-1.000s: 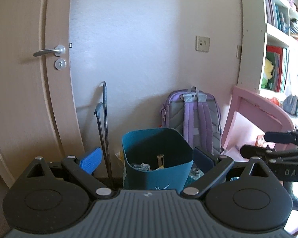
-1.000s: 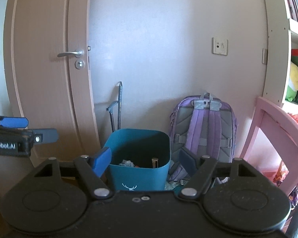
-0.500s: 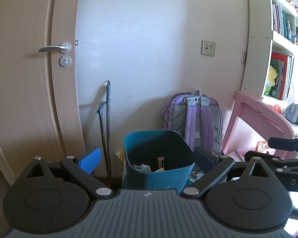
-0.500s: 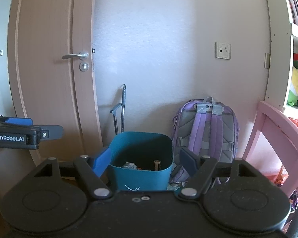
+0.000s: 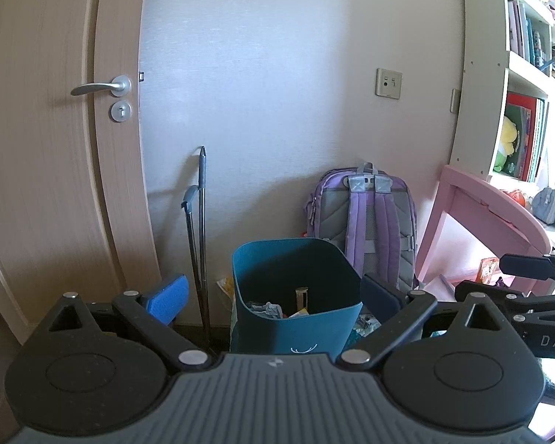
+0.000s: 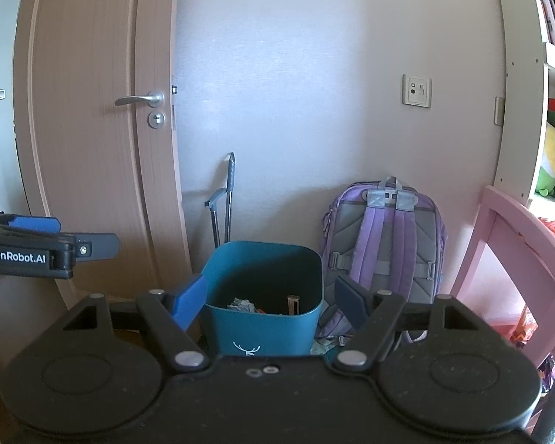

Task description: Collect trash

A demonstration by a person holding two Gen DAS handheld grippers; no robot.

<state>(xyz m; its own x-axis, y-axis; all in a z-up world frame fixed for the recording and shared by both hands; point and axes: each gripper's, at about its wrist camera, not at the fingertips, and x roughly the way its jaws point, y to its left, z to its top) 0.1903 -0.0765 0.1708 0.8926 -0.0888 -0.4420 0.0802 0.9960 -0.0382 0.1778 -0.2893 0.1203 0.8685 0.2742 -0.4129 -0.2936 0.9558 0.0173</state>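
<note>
A: Where's the trash?
B: Inside the teal bin (image 5: 296,318), crumpled paper (image 6: 242,304) and scraps; the bin stands against the wall, a purple backpack (image 5: 366,222) just right of it.
A: The tongs?
B: Left gripper (image 5: 273,296) and right gripper (image 6: 268,298) both spread wide, nothing between them, framing the bin from in front

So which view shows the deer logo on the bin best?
The right wrist view: the white deer logo on the teal bin shows whole, antlers and all. In the left wrist view the gripper body hides most of it, leaving only a white curve near the bin's bottom edge.
</note>
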